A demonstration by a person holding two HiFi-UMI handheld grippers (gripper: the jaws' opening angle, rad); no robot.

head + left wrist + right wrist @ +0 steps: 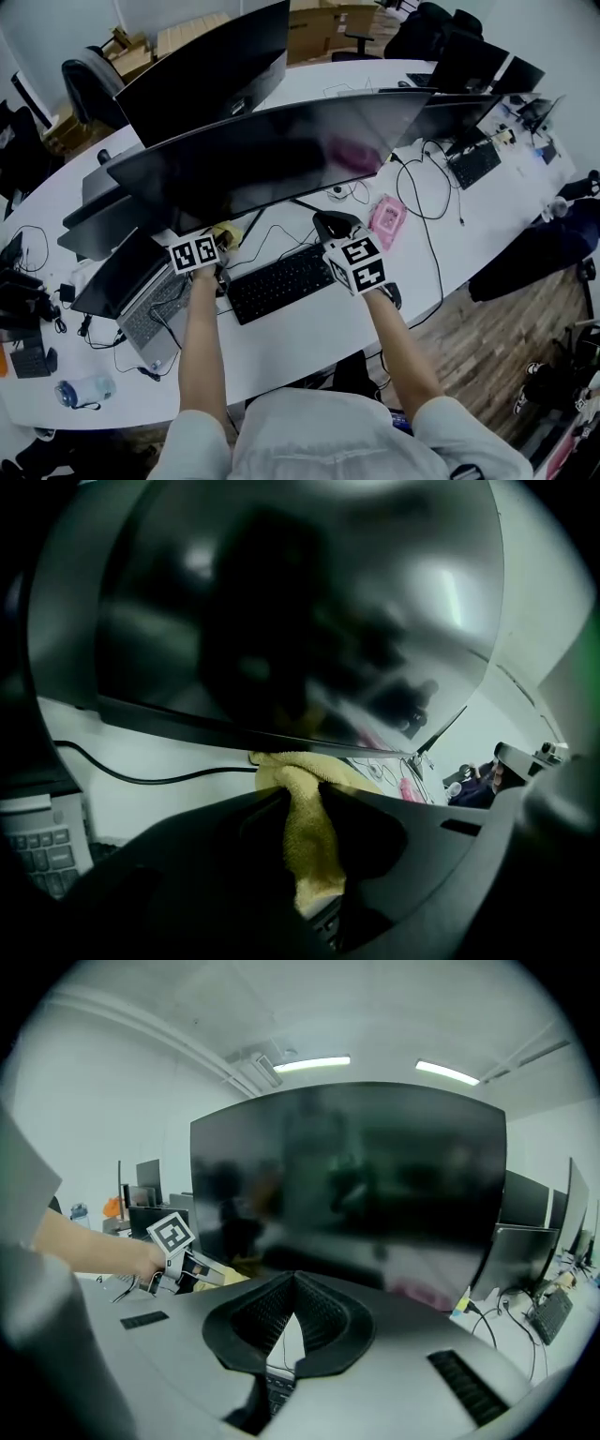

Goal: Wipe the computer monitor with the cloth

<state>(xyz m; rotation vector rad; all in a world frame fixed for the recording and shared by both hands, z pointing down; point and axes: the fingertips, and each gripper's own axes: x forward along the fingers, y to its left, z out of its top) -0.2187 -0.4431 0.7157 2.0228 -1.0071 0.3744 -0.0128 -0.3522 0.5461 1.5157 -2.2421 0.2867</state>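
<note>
The wide curved computer monitor (272,155) stands dark at mid-desk. It fills the left gripper view (281,602) and the right gripper view (356,1166). A yellow cloth (307,841) hangs pinched between the jaws of my left gripper (302,794), just under the monitor's lower left edge. From the head view, that cloth (226,233) peeks past the left gripper (217,246). My right gripper (334,225) hovers below the screen's middle, over the keyboard. Its jaws (293,1277) meet at the tips with nothing held. It also sees the left gripper (178,1246) beside the screen.
A black keyboard (281,281) lies under both grippers, and a laptop (141,295) sits to the left. A pink item (387,218) and loose cables (427,187) lie to the right. More monitors (206,75) stand behind, and the white desk's front edge (309,361) is near the person.
</note>
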